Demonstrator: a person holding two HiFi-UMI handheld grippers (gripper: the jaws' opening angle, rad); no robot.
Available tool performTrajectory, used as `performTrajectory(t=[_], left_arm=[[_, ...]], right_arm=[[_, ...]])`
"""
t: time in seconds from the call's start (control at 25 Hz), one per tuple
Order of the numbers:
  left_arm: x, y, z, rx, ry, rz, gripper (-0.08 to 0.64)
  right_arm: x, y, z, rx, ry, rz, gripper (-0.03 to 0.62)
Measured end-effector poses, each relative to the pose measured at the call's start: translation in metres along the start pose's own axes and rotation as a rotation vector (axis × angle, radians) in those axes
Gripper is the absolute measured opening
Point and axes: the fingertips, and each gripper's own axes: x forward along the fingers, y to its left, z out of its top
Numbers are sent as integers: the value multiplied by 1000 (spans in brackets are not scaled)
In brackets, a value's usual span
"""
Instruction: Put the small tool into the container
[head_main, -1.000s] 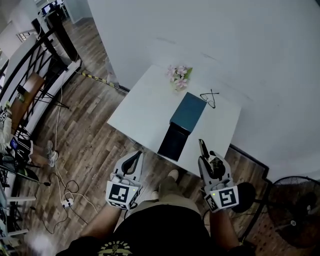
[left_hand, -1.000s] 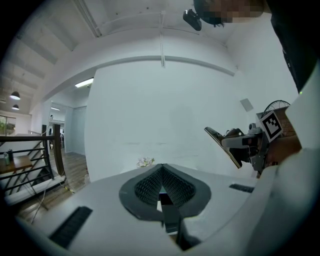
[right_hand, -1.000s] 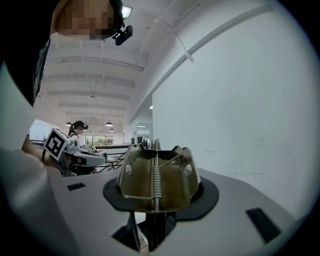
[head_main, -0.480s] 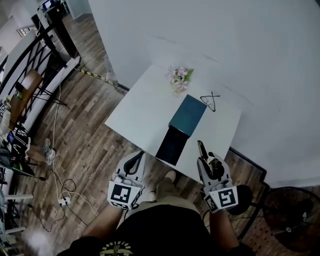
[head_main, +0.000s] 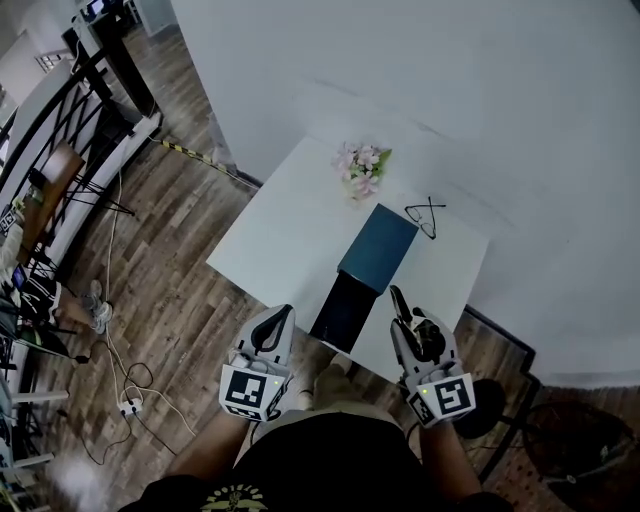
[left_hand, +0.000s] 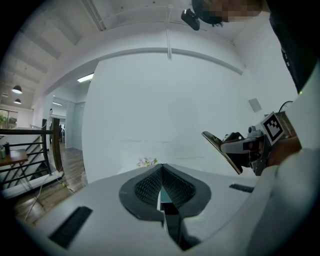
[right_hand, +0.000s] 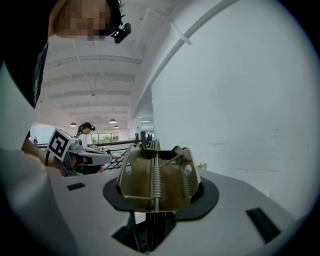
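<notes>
Two hand-held grippers hang at the near edge of a white rectangular table (head_main: 280, 225): the left gripper (head_main: 281, 313) has its dark jaws pressed together with nothing between them. Between the pair lies a dark teal rectangular box (head_main: 378, 245), with a pink-and-white flower bunch (head_main: 362, 168) and a black wire piece (head_main: 424, 215) farther back. The right gripper (head_main: 405, 322) is clamped on a small brass-coloured metal spring clip (right_hand: 157, 180), which pokes out just beside the box's dark near end, outside it.

wall: white (head_main: 500, 80) | floor: wood planks (head_main: 170, 260) | furniture: white table (head_main: 280, 230) | black railing (head_main: 135, 85)
</notes>
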Motion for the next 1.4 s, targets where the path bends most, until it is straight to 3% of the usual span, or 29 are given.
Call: performTrajectory(t=[0.32, 0.72, 0.92, 1.16, 1.4], left_arm=[[47, 23, 25, 5, -37, 42, 6], [81, 30, 57, 70, -48, 62, 6], [104, 25, 66, 110, -47, -13, 6], [135, 18, 71, 123, -47, -162, 6], [147, 21, 73, 131, -40, -321, 6]], right_arm=[[53, -26, 6, 12, 13, 56, 166], [89, -53, 24, 35, -26, 91, 166], [92, -64, 19, 56, -27, 40, 166], [92, -77, 25, 81, -37, -122, 166], [82, -58, 14, 128, -34, -245, 166]])
